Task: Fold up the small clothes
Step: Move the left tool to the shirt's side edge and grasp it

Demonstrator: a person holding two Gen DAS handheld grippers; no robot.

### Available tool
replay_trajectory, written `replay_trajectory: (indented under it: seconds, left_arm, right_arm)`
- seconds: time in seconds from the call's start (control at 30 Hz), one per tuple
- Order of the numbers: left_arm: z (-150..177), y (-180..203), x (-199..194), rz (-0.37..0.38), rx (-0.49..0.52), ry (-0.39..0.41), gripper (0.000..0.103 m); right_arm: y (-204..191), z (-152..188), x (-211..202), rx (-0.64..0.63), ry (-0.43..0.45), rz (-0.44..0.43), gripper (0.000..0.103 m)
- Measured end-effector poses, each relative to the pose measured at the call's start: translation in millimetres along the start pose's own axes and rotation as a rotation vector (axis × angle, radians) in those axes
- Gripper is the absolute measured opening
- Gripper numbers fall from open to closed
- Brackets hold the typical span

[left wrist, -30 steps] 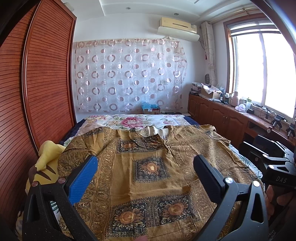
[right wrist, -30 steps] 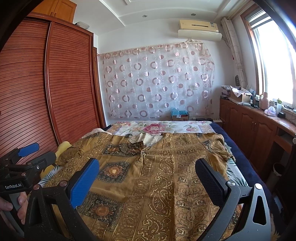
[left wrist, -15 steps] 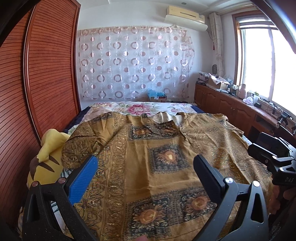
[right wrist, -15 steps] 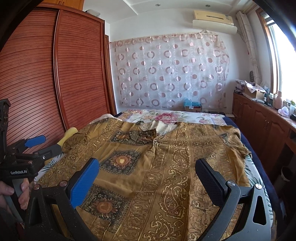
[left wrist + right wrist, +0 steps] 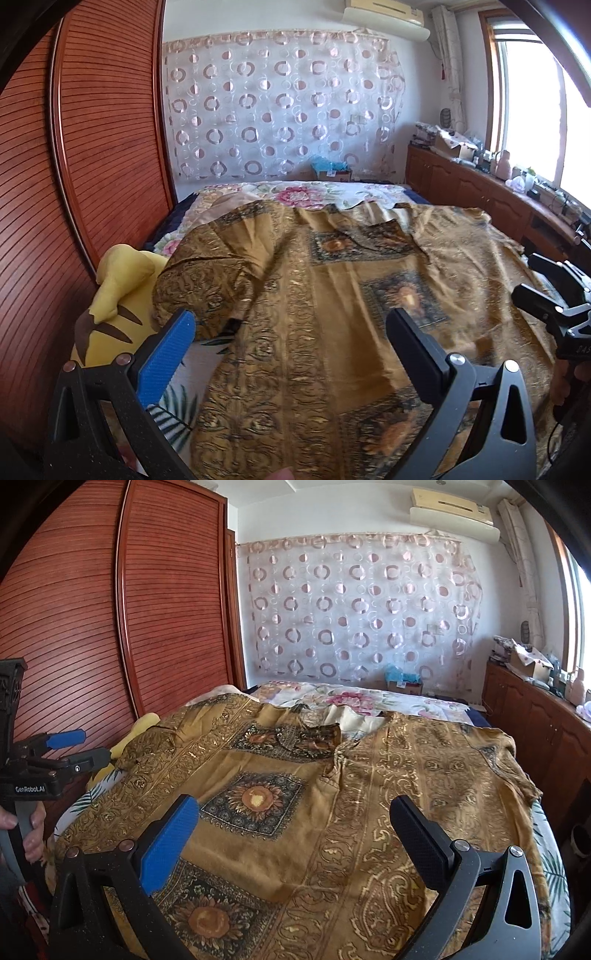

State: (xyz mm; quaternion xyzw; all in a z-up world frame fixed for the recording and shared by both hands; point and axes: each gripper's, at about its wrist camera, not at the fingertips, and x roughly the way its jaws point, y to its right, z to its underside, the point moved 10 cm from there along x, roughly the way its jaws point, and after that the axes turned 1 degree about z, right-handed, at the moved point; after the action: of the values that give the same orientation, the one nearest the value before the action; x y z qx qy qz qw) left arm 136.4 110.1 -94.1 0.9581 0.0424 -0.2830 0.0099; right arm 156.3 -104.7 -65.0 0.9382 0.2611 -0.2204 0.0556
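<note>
A golden-brown patterned shirt [image 5: 332, 314] [image 5: 332, 805] lies spread flat on the bed, collar toward the far end, sleeves out to both sides. My left gripper [image 5: 291, 332] hovers open over the shirt's left part, near the left sleeve [image 5: 199, 280], with nothing between its fingers. My right gripper [image 5: 295, 819] hangs open above the shirt's front, over the sunflower squares, also holding nothing. The left gripper [image 5: 74, 749] shows again at the left edge of the right wrist view, held by a hand. The right gripper [image 5: 546, 295] appears at the right edge of the left wrist view.
A yellow plush toy [image 5: 114, 302] lies by the shirt's left sleeve against the red-brown slatted wardrobe [image 5: 74, 184]. A floral bedsheet [image 5: 369, 698] covers the far half of the bed. Wooden cabinets [image 5: 535, 731] with clutter run along the right under the window.
Both cameras have swung left and dipped a little toward the shirt; the left view now takes in the left sleeve and plush toy. Both grippers stay open and the shirt lies unmoved.
</note>
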Motion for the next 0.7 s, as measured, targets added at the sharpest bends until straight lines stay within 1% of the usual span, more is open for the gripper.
replay_trajectory:
  seconds: [0.13,0.27,0.47,0.53,0.63,0.67,0.7]
  left_arm:
    - [2,-19,15,-0.036,0.018,-0.028,0.103]
    - [4,-44,32,-0.035,-0.008,-0.071,0.103]
    - [1,-86,54,-0.044,-0.040,-0.108,0.103]
    - [1,-96,62,-0.025,-0.052,-0.129,0.101]
    - [7,-113,79,0.006,-0.095,-0.180,0.085]
    - [11,-119,86,0.018,-0.120,-0.205,0.074]
    - [14,-124,93,0.030,-0.143,-0.231,0.067]
  right_arm:
    - [-8,5,15,-0.018,-0.026,-0.029,0.103]
    - [-14,4,24,-0.021,-0.053,-0.070,0.103]
    - [-15,-2,34,0.007,-0.093,-0.134,0.103]
    - [-14,-3,34,0.011,-0.100,-0.144,0.103]
    - [-16,-5,35,0.008,-0.099,-0.155,0.103]
    - [-16,-7,36,0.004,-0.099,-0.155,0.103]
    - [-16,-8,37,-0.001,-0.099,-0.155,0.103]
